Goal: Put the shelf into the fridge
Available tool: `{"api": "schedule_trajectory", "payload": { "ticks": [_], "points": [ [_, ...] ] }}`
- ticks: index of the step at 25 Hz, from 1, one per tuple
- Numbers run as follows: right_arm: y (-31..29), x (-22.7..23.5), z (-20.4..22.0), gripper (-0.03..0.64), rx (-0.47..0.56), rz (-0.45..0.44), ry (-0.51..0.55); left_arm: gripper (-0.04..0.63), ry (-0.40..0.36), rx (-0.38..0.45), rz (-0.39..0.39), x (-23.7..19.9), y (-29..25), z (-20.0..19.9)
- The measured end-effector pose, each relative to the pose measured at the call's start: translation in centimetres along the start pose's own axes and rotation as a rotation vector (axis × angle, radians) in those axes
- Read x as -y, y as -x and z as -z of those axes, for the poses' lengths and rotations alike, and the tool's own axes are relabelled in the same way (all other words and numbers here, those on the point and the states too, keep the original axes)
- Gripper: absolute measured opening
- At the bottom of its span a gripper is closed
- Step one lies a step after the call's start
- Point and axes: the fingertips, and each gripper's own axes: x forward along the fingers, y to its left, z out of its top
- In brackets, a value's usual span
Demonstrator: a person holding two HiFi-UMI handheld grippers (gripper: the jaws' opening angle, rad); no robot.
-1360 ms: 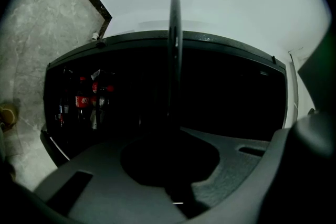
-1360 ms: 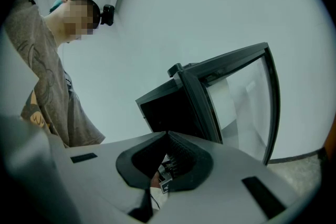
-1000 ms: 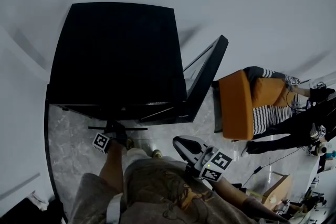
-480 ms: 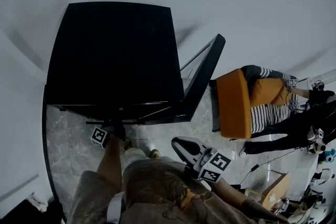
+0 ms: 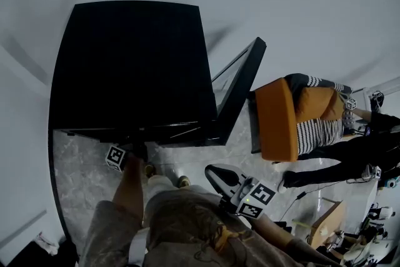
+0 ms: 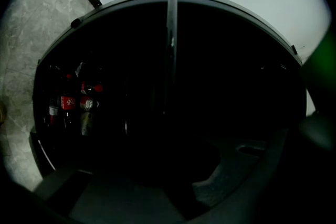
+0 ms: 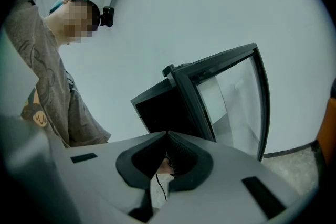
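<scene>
Left tongs (image 5: 132, 150) were held at the open front of the black fridge (image 5: 134, 65), marker cube just beside them, above the marble floor (image 5: 78, 181). Their own camera looked straight into the unlit cabinet. The picture there was too dark to establish whether the jaws stood apart, together or clamped on anything.

The shelf could not be identified with certainty. A thin pale bar (image 6: 170, 34) ran upright from the dark centre of the left gripper view to the fridge's top edge; whether this was the shelf could not be determined. Bottles and cans (image 6: 73, 104) with red caps and labels stood upright low at the left inside the cabinet.

Right tongs (image 7: 168, 136) had their jaws together, black pads meeting in a closed point with nothing between them. They were held low in front of the person's body, well apart from the fridge and pointing up towards it.

The glass door (image 5: 240, 84) stood swung open at the fridge's right side. Beyond the door stood an orange chair (image 5: 275, 125), with a second person in a striped top (image 5: 315, 131) beside it.
</scene>
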Motion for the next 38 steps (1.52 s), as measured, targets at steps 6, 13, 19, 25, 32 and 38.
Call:
{"api": "schedule_trajectory", "payload": {
  "ticks": [6,13,19,25,32,38],
  "points": [
    [0.0,0.1,0.1,0.021,-0.007,0.009,0.004,0.018,-0.010,-0.002,-0.004,-0.3,-1.0,-0.2],
    [0.3,0.4,0.2,0.021,-0.009,0.026,-0.006,0.018,-0.011,0.002,-0.002,-0.1,-2.5,-0.2],
    [0.6,0.7,0.4,0.021,-0.012,0.037,-0.014,0.018,-0.026,0.011,0.001,-0.1,-4.1,-0.7],
    [1.1,0.8,0.4,0.021,-0.012,0.061,-0.014,0.018,-0.026,0.011,0.004,0.2,-5.0,-0.7],
    [1.5,1.0,0.6,0.021,-0.011,0.080,-0.026,0.018,-0.043,0.058,-0.006,-2.5,-5.6,-2.1],
    [1.8,1.3,0.8,0.021,-0.014,0.092,-0.036,0.018,-0.025,0.040,0.007,-0.4,-6.6,-1.1]
  ]
}}
